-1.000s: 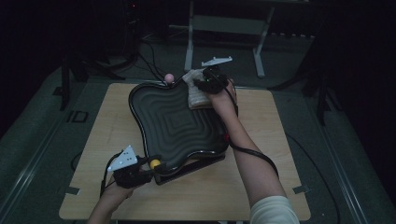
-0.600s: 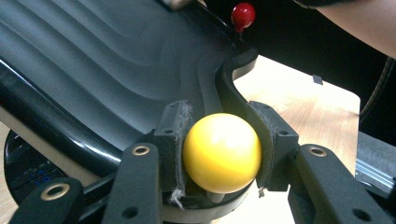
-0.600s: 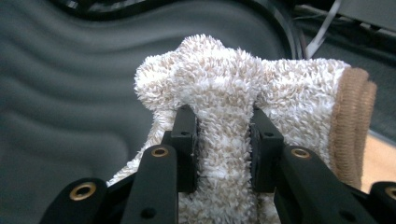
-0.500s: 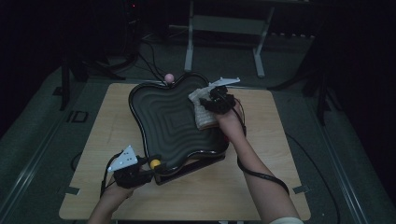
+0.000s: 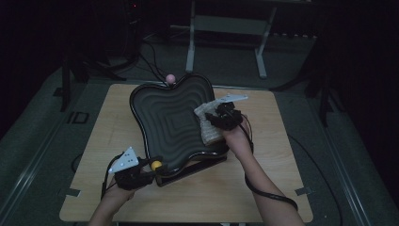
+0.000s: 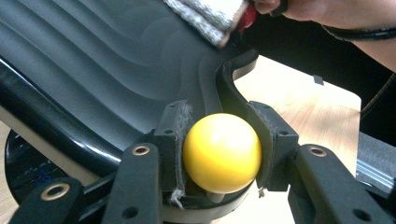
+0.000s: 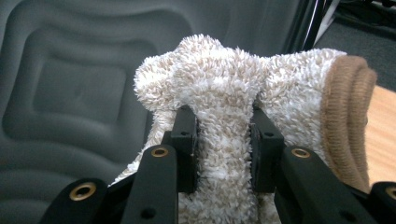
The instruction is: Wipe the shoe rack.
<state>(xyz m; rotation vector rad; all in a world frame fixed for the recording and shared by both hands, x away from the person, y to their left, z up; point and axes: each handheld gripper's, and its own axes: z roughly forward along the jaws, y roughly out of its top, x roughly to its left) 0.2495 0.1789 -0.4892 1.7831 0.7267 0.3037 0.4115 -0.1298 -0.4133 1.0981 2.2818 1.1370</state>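
Your left gripper (image 6: pixel 222 154) has its two black jaws clamped on a yellow ball (image 6: pixel 222 152) — pads pressed in on both sides, frayed padding showing along the left pad's edge. The ball sits right at the near rim of the black ridged tray (image 6: pixel 116 65), in a notch where the rim curves. The tray's wavy steps run up and away to the left. Up top, a fuzzy beige-white cloth (image 6: pixel 210 14) rests against the tray surface, with your other hand (image 6: pixel 299 7) beside it and something red just at the cloth's edge. The light wooden table (image 6: pixel 303 112) shows off to the right — past the tray's rim.
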